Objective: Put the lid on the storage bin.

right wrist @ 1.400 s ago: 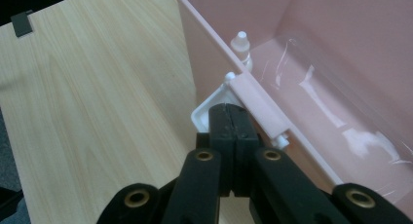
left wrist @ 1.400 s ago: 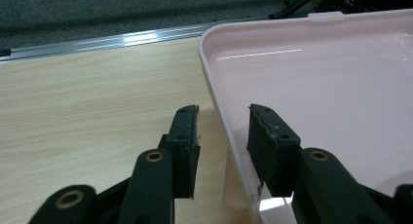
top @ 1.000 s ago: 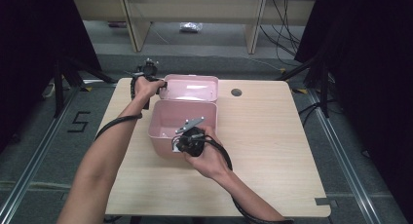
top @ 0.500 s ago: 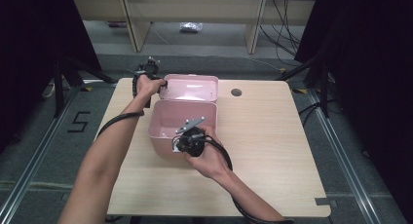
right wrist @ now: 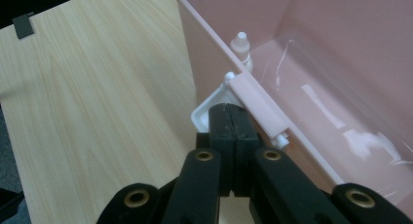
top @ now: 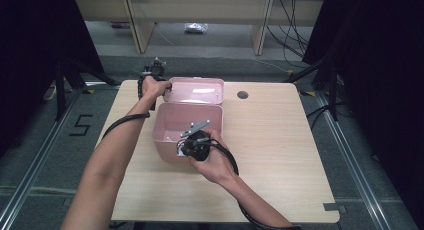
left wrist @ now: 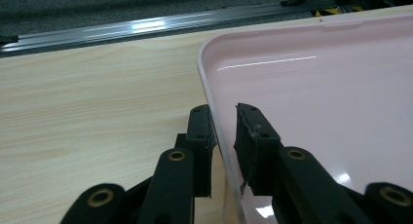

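A pink box [top: 161, 132] stands open on the table, its lid [top: 195, 92] tilted back. My left gripper [top: 166, 86] is at the lid's left edge. In the left gripper view the lid [left wrist: 331, 112] has its rim between the jaws of the left gripper [left wrist: 224, 131], which have just been closing; a thin gap remains at one pad [left wrist: 253, 136]. My right gripper [top: 184, 149] is at the box's front wall. In the right gripper view the right gripper [right wrist: 229, 114] is shut, its tips against the white latch [right wrist: 205, 109]. A small white bottle [right wrist: 241, 44] stands inside the box.
The wooden table [top: 280, 140] has a round cable hole [top: 243, 95] behind the box and a tape mark [top: 332, 207] at its near right corner. Bare wood lies left of the lid [left wrist: 87, 97] and beside the box's front wall [right wrist: 97, 87].
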The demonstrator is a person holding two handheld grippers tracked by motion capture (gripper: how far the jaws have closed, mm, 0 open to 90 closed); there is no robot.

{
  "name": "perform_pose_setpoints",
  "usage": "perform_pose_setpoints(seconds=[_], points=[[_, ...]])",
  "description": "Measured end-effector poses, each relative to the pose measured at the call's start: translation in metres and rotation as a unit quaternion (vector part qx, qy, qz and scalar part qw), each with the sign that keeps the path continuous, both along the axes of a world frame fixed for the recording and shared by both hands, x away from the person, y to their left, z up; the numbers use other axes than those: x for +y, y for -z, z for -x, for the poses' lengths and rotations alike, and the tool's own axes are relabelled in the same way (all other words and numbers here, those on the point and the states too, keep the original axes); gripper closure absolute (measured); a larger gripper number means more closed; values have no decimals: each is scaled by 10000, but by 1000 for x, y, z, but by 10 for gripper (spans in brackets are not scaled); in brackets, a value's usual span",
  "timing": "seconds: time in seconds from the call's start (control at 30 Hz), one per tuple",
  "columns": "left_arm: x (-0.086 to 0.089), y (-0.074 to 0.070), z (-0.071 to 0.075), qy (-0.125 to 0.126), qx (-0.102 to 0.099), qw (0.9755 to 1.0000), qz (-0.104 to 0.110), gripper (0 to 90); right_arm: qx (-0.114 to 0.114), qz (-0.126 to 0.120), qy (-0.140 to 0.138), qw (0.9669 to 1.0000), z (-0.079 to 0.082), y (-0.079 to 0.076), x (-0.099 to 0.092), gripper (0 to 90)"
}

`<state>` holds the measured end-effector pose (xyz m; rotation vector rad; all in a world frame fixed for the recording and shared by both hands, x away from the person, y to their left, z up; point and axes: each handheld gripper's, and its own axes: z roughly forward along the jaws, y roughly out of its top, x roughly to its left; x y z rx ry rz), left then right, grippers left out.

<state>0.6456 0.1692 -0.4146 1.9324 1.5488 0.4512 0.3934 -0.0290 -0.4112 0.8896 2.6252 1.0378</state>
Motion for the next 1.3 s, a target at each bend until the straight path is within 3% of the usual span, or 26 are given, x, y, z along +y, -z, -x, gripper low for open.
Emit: perform_pose_setpoints(seconds=[0.4, 0.47, 0.53, 0.57, 0.6, 0.77, 0.9, 0.93, 1.07, 1.13, 1.17, 1.3], points=[[-2, -4, -1, -62, 96, 9998, -181, 829, -75, -2, -54, 10000, -1, 1, -1, 900], [-3, -5, -1, -89, 28, 9998, -163, 835, 179, 4, 145, 9997, 2, 0, 0, 900], [-4, -6, 0, -112, 27, 9997, -201, 840, 49, -29, 9, 10000, 0, 0, 0, 900], [-4, -6, 1, -133, -10, 9997, -190, 842, -149, 25, -169, 9997, -3, 1, -1, 900], [-4, -7, 1, -138, -3, 9997, -197, 845, -150, 48, -182, 9997, -4, 1, -1, 900], [-4, -10, 4, -224, -79, 9997, -65, 857, -22, 28, -109, 9999, -3, 0, 0, 900], [-4, -14, 6, -285, -161, 9995, 44, 865, -88, 92, -183, 9998, -3, 0, 0, 900], [-4, -15, 7, -281, -161, 9995, 67, 867, 14, 69, -117, 9999, -2, -1, 1, 900], [-5, -20, 9, -282, -251, 9992, 109, 869, 54, 72, -130, 9999, -2, -1, 1, 900], [-4, -22, 10, -296, -274, 9991, 140, 871, -34, 37, -88, 9999, -2, 2, 2, 900], [-4, -22, 10, -311, -285, 9990, 154, 871, 172, 54, -12, 9998, 0, -1, 3, 900], [-1, -22, 12, -352, -344, 9985, 242, 872, 257, 54, 88, 9996, 1, -2, 4, 900]])
